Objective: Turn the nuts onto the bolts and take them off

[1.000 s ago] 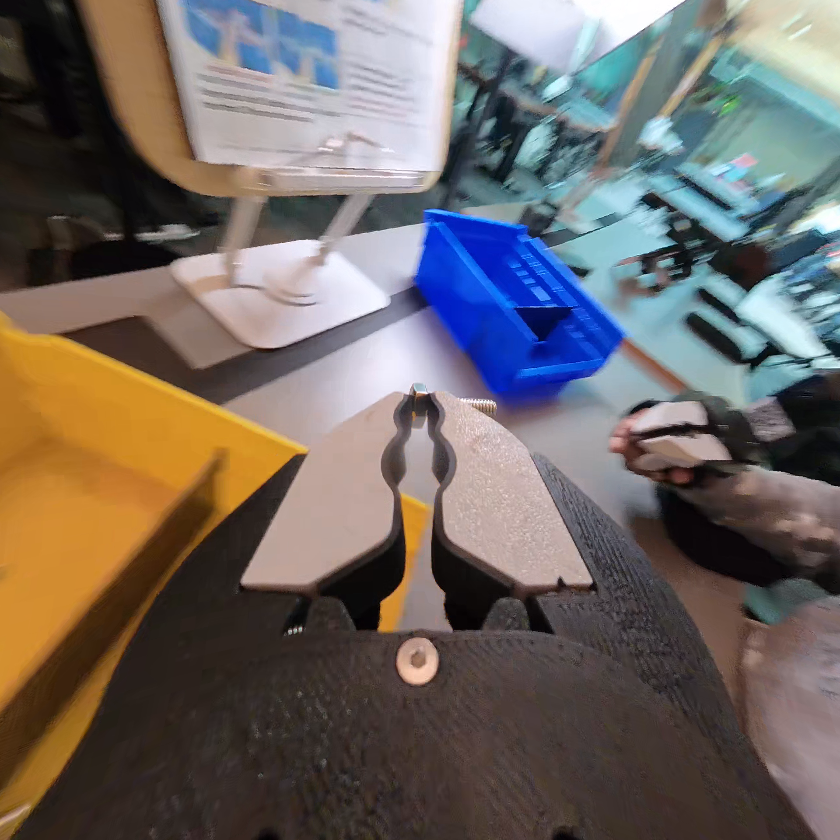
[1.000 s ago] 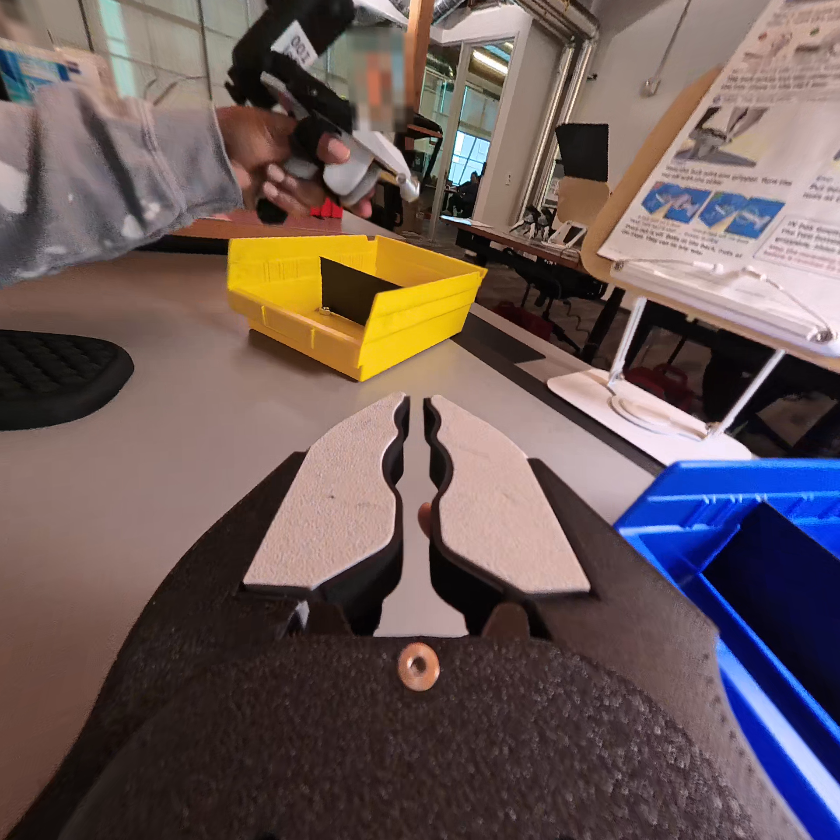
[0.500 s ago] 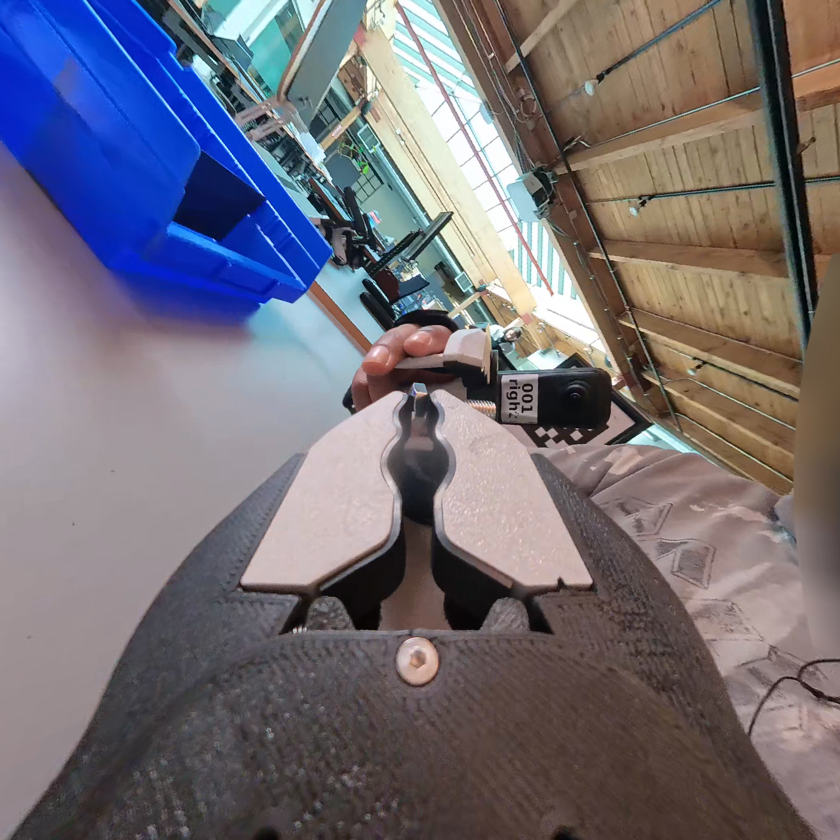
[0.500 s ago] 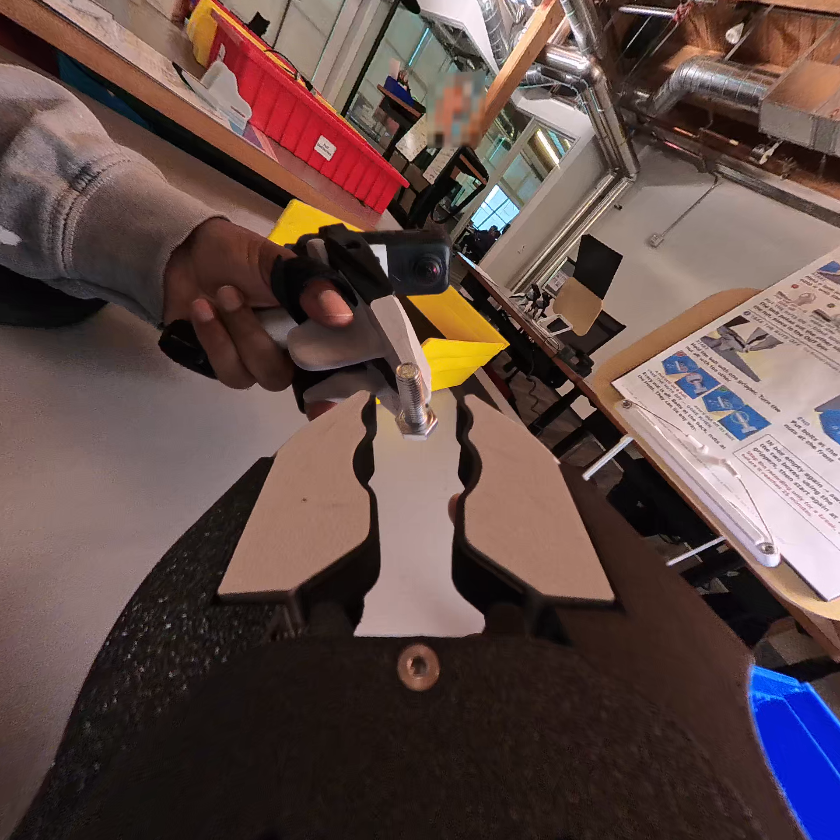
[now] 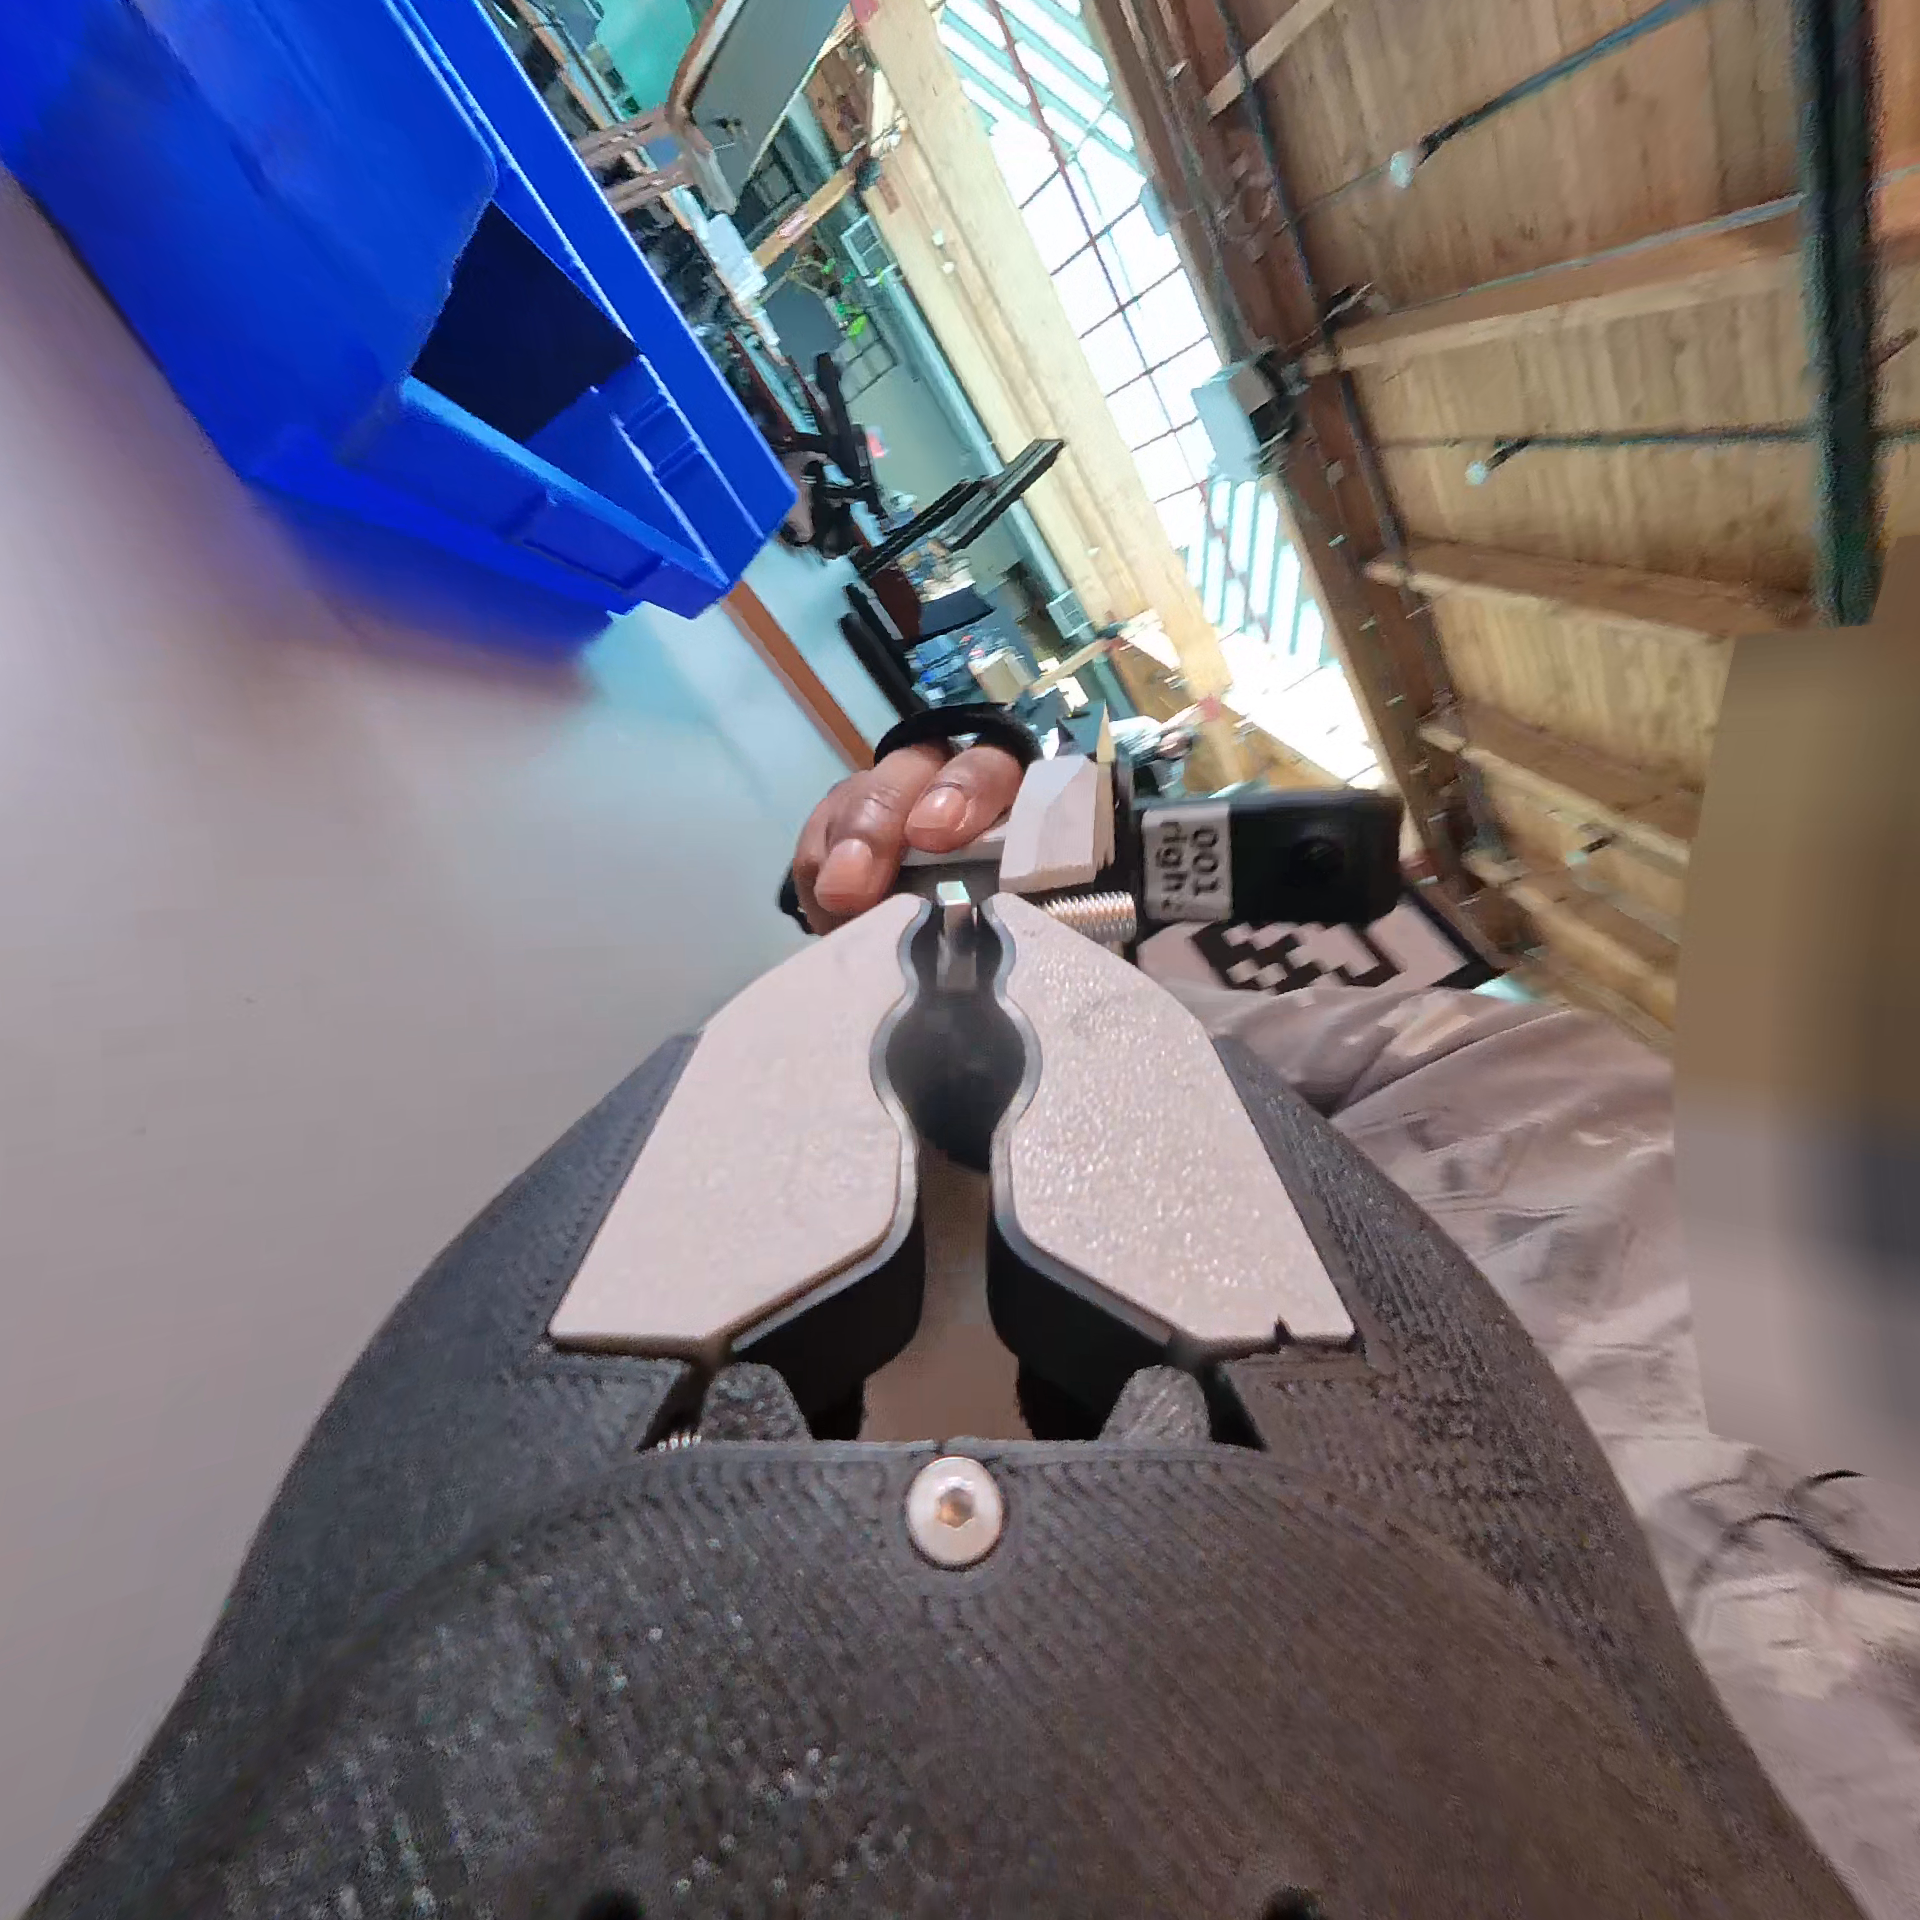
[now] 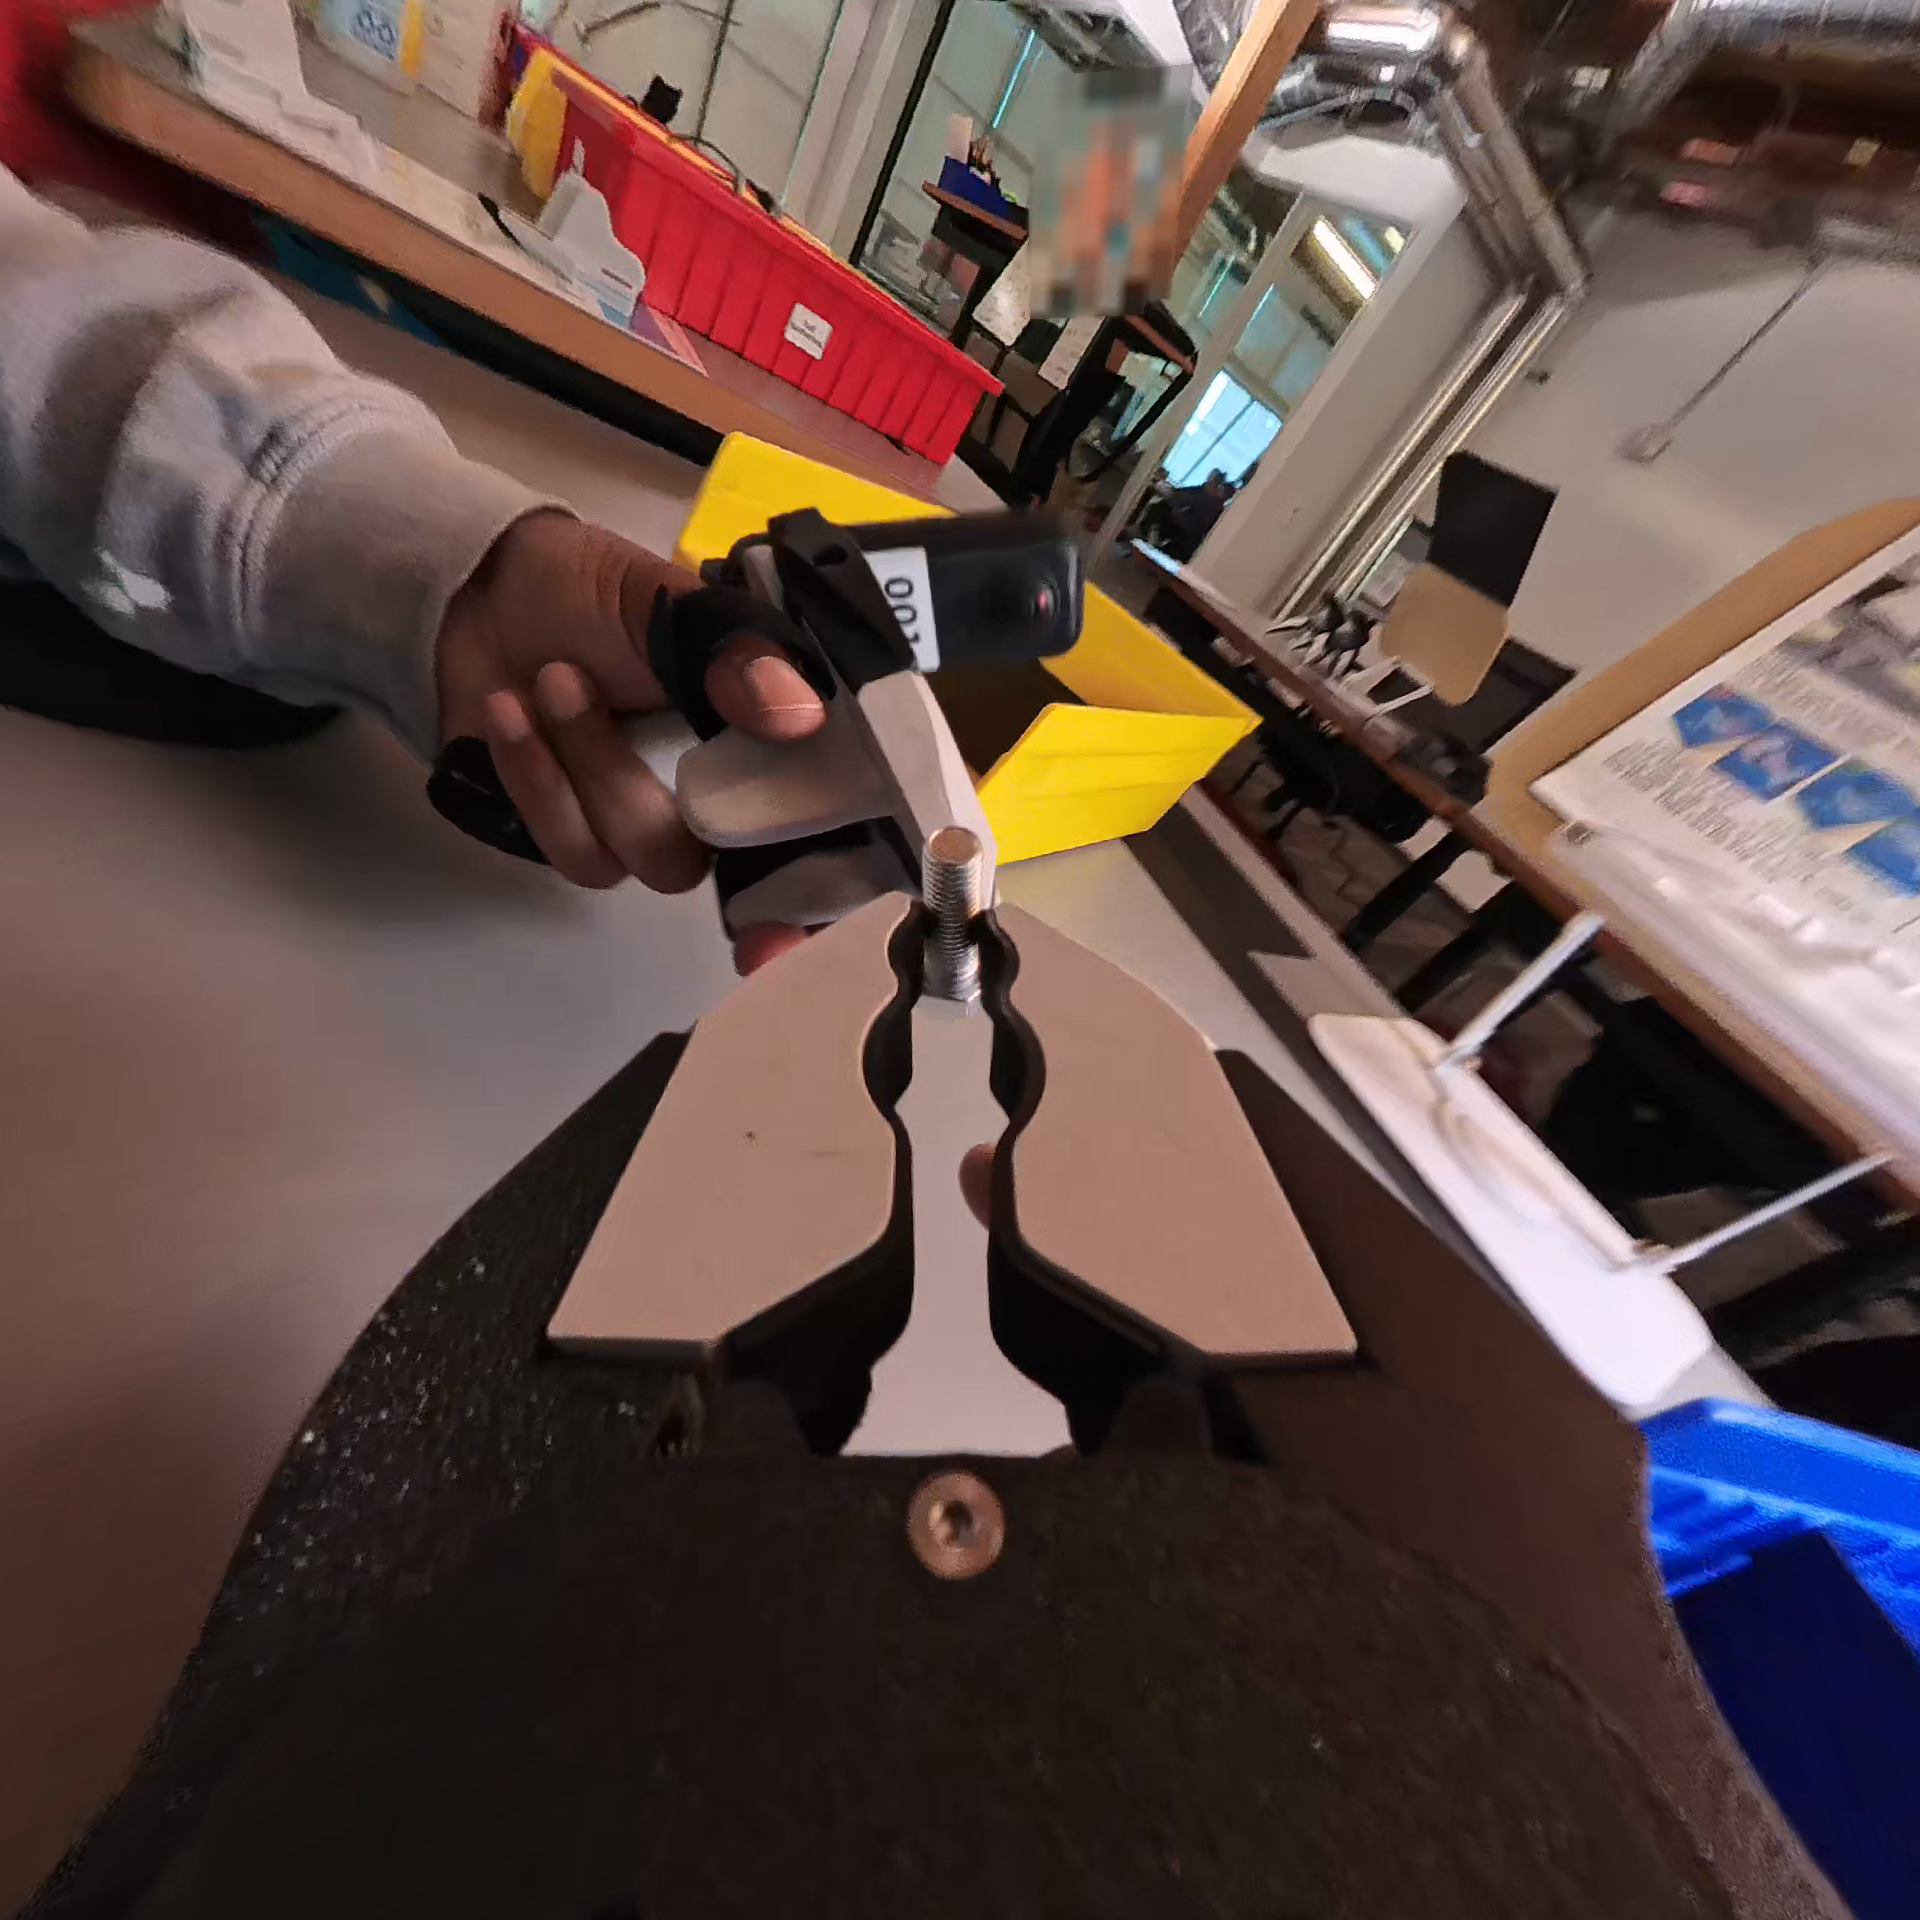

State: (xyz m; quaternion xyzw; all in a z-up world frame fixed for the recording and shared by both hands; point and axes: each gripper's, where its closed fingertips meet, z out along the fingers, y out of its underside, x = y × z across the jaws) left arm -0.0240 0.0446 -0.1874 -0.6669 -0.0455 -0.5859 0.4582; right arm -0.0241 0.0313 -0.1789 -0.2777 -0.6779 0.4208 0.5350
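Observation:
A silver bolt (image 6: 953, 873) stands upright between both grippers above the grey table (image 6: 260, 1039). Its threaded end points up and its hex end (image 6: 951, 982) is at the bottom. My right gripper (image 6: 951, 935) is shut on the bolt's lower part. My left gripper (image 5: 956, 920) is shut on the hex end, and the threaded shaft (image 5: 1091, 914) sticks out to the right. In the right wrist view a hand holds the left gripper (image 6: 821, 810) just behind the bolt. In the left wrist view the right gripper (image 5: 1029, 842) meets mine tip to tip. No separate nut can be made out.
A yellow bin (image 6: 1101, 769) stands on the table behind the grippers. A blue bin (image 6: 1808, 1610) is at the near right and also shows in the left wrist view (image 5: 416, 343). A paper stand's white base (image 6: 1507, 1174) is on the right. A red bin (image 6: 779, 281) sits on a far bench. The grippers are tip to tip, or close to it.
The left gripper brought the bolt up from over the yellow bin to the right gripper. The right gripper opened, moved around the bolt and closed on it.

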